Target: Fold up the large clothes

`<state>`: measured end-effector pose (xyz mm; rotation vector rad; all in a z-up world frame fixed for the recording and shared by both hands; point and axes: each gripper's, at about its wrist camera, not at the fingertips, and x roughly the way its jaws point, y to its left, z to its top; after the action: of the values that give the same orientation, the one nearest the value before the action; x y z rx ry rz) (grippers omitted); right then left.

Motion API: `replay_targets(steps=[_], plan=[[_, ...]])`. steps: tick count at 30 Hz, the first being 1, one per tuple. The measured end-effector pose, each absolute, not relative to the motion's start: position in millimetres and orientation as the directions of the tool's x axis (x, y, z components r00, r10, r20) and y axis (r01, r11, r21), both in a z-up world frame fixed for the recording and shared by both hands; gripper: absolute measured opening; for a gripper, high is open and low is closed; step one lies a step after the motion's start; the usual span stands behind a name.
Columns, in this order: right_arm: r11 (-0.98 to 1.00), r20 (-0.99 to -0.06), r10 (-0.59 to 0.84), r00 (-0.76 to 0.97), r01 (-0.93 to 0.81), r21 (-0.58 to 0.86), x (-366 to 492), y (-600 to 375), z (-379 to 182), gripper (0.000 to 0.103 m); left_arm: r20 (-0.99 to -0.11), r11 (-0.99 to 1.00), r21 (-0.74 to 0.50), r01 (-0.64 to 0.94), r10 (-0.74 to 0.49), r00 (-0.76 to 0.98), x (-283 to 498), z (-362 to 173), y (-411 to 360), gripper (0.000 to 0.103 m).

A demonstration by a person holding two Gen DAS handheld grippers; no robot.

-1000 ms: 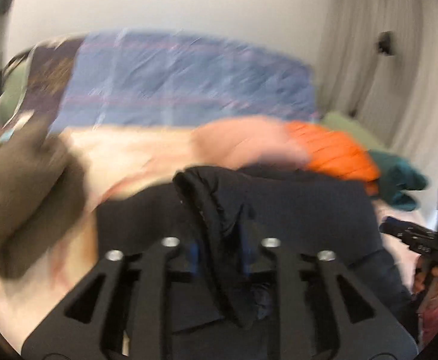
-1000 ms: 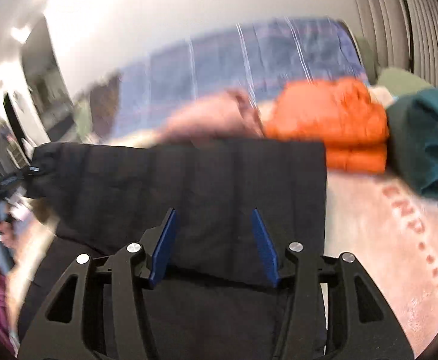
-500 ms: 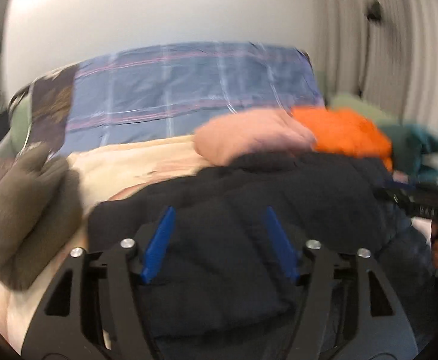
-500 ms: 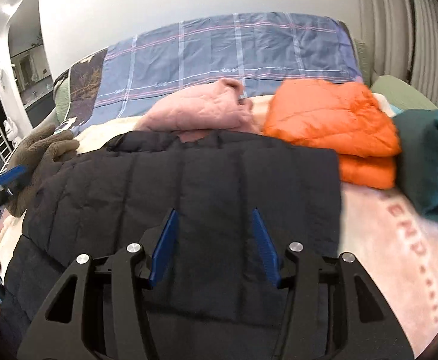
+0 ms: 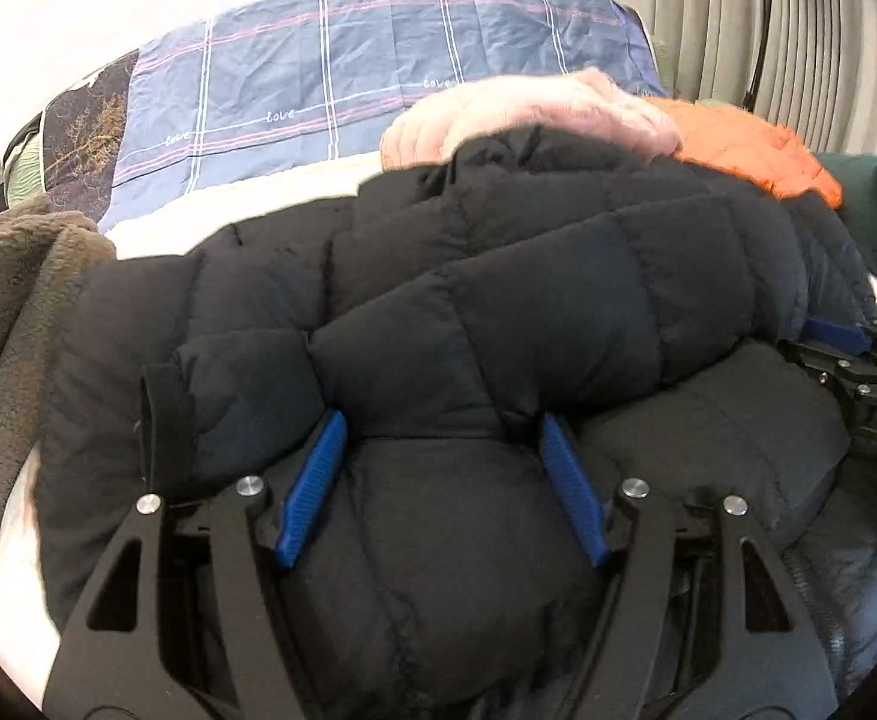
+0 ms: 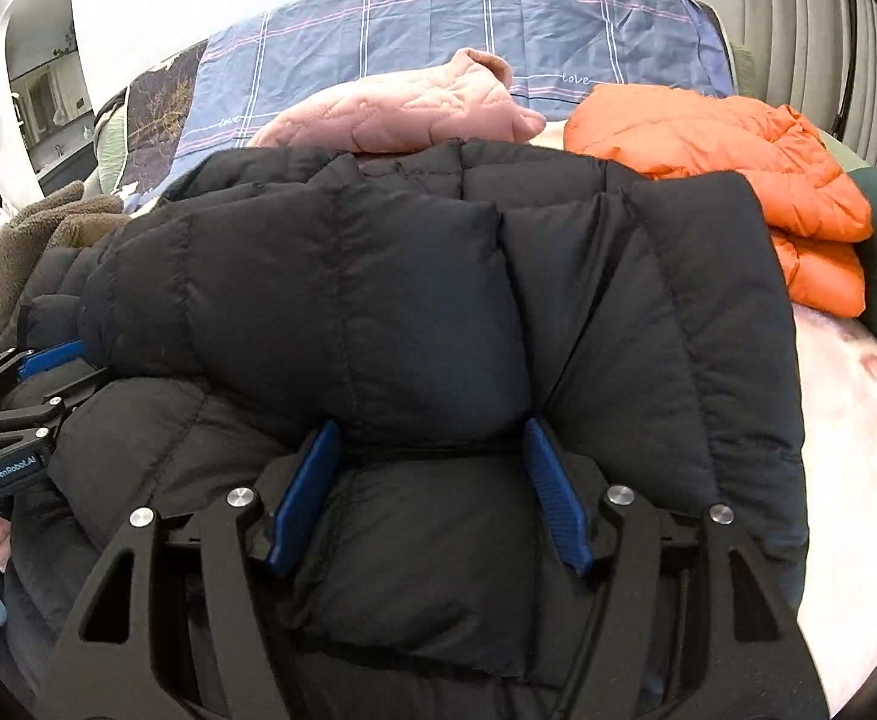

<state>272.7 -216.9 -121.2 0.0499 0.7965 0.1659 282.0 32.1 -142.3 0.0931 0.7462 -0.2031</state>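
Black puffer jacket (image 5: 498, 312) lies across the bed, directly ahead of and beneath both grippers, with a thick upper layer now doubled over a lower one. Far left of the left gripper (image 5: 441, 480): brown fleece garment (image 5: 12, 324), touching the jacket's edge. A second ago this gripper was clamped on a bunch of black fabric; half a second ago it had let go, and now its blue pads stand wide apart, straddling a quilted bulge at the fold line, gripping nothing. Ahead of it, beyond the jacket: pink quilted garment (image 5: 528, 114), then orange puffer (image 5: 750, 150) to the right, teal garment (image 5: 876, 204) at far right. The plaid blue bedding (image 5: 378, 60) rises behind. Moving on to the right gripper (image 6: 429, 492): likewise spread wide, pads either side of the folded edge, holding nothing; it was open in the earlier views too. From this side the left gripper shows at the far left, tucked against the jacket's side. To the right of the right gripper, bare pale-pink blanket (image 6: 846, 450) with lettering. Judgement: the fold-over has just been laid down and released, so this fold looks complete. The puffy layer sits high, springy; it may creep open unless pressed flat. One further fold is probably needed to make the bundle compact.
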Motion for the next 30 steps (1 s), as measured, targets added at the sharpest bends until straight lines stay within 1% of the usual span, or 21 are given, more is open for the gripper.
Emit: replay_targets(steps=[2,3,6,8,10,13,16,19,22,26,29,30], plan=[[0.989,-0.697,0.146,0.702,-0.112,0.095,254.7,-227.6,-106.3,0.066,-0.678,0.978,-0.046,0.202,-0.179,0.713,267.5,-128.7,43.2,0.07],[0.99,-0.688,0.143,0.711,-0.11,0.091,245.1,-233.4,-100.1,0.067,-0.67,0.977,-0.063,0.206,-0.194,0.717,254.3,-119.7,51.6,0.075],[0.994,-0.671,0.102,0.735,-0.093,0.049,202.8,-264.8,-84.3,0.073,-0.642,0.972,-0.061,0.228,-0.213,0.737,207.1,-102.1,81.6,0.081],[0.997,-0.692,0.079,0.717,-0.06,0.052,176.7,-292.8,-86.4,0.073,-0.659,0.972,-0.06,0.226,-0.208,0.723,177.5,-102.1,103.4,0.082],[0.995,-0.725,0.085,0.683,-0.024,0.095,151.8,-321.9,-97.8,0.073,-0.69,0.973,-0.063,0.223,-0.203,0.695,155.5,-110.5,121.5,0.082],[0.982,-0.75,0.146,0.645,-0.001,0.189,115.4,-351.7,-116.4,0.073,-0.742,0.971,-0.094,0.22,-0.216,0.634,118.3,-131.1,149.0,0.082],[0.96,-0.74,0.234,0.631,-0.031,0.278,86.5,-361.7,-128.2,0.073,-0.774,0.962,-0.142,0.233,-0.254,0.58,89.4,-148.8,162.7,0.082],[0.945,-0.716,0.287,0.636,-0.068,0.319,63.5,-359.9,-130.0,0.073,-0.765,0.948,-0.195,0.251,-0.307,0.566,67.3,-156.7,169.4,0.082],[0.925,-0.703,0.338,0.626,-0.084,0.37,43.6,-358.0,-132.9,0.068,-0.744,0.928,-0.238,0.285,-0.363,0.56,46.4,-156.0,169.6,0.081],[0.903,-0.683,0.389,0.618,-0.108,0.417,14.1,-353.3,-134.8,0.06,-0.734,0.91,-0.257,0.325,-0.403,0.547,17.7,-160.2,168.1,0.08],[0.872,-0.653,0.446,0.612,-0.134,0.47,-7.1,-359.5,-134.4,0.057,-0.716,0.895,-0.285,0.344,-0.437,0.545,-1.8,-161.2,167.6,0.08],[0.858,-0.636,0.468,0.614,-0.144,0.492,-15.9,-361.1,-134.9,0.056,-0.708,0.889,-0.299,0.348,-0.451,0.543,-7.0,-161.0,169.2,0.078]])
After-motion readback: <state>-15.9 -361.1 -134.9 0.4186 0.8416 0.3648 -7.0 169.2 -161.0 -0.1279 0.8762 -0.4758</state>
